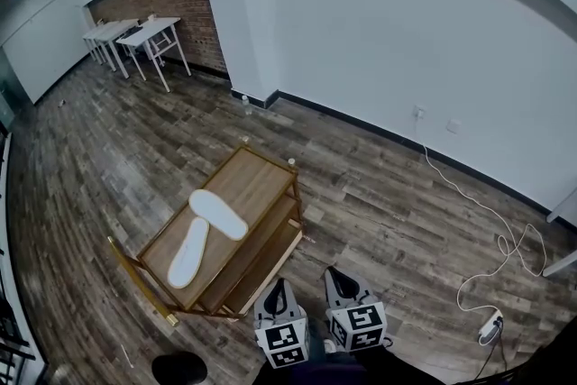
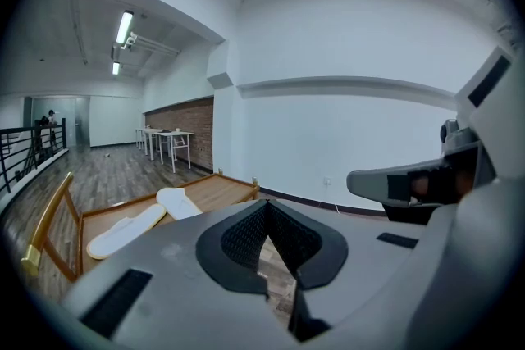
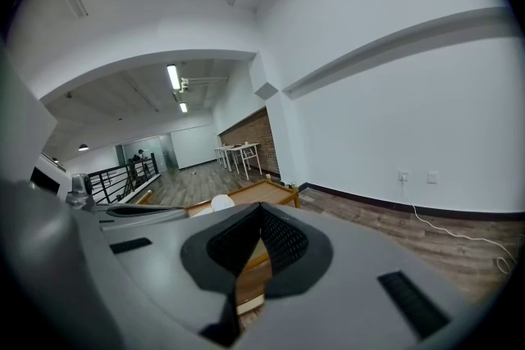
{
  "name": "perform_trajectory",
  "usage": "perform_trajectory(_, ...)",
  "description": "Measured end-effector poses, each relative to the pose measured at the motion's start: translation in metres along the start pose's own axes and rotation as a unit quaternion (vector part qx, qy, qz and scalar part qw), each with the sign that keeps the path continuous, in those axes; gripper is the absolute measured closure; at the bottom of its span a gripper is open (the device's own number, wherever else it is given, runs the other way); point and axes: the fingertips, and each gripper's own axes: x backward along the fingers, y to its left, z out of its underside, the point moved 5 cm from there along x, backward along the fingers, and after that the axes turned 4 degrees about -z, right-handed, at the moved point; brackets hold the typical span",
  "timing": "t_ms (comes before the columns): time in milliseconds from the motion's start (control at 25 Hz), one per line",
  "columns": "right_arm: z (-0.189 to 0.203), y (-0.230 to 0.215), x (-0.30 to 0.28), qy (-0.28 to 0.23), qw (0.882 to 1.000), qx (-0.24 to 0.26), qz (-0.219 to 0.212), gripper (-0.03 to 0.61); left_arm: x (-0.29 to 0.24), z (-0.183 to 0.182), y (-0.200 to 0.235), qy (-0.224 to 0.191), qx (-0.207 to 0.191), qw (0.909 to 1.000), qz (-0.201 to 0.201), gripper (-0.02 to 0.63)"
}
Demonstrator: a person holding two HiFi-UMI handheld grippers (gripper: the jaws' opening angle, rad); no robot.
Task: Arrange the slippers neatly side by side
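one white slipper (image 1: pixel 217 214) lies slanted on top of a wooden rack (image 1: pixel 257 178), the second slipper (image 1: pixel 188 252) touching its side and running off toward seven o'clock, the pair out of line. at the rack's four o'clock, over the plank floor (image 1: pixel 388 212), the left gripper (image 1: pixel 278 286) and right gripper (image 1: pixel 339 277) hang side by side, each with jaws pressed together on nothing.

Head camera looks steeply down on the wooden rack (image 1: pixel 257 180) from above. Cameras on the left claw (image 1: pixel 277 286) and right claw (image 1: pixel 339 275) – just beside it – look low across its top.
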Motion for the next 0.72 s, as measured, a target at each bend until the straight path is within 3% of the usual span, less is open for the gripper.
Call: perform_trajectory(720,-0.038,-0.031,-0.105,0.018,1.0,0.008,0.01,0.58,-0.107,-0.037,0.03,0.007,0.006,0.9998,0.019,0.614)
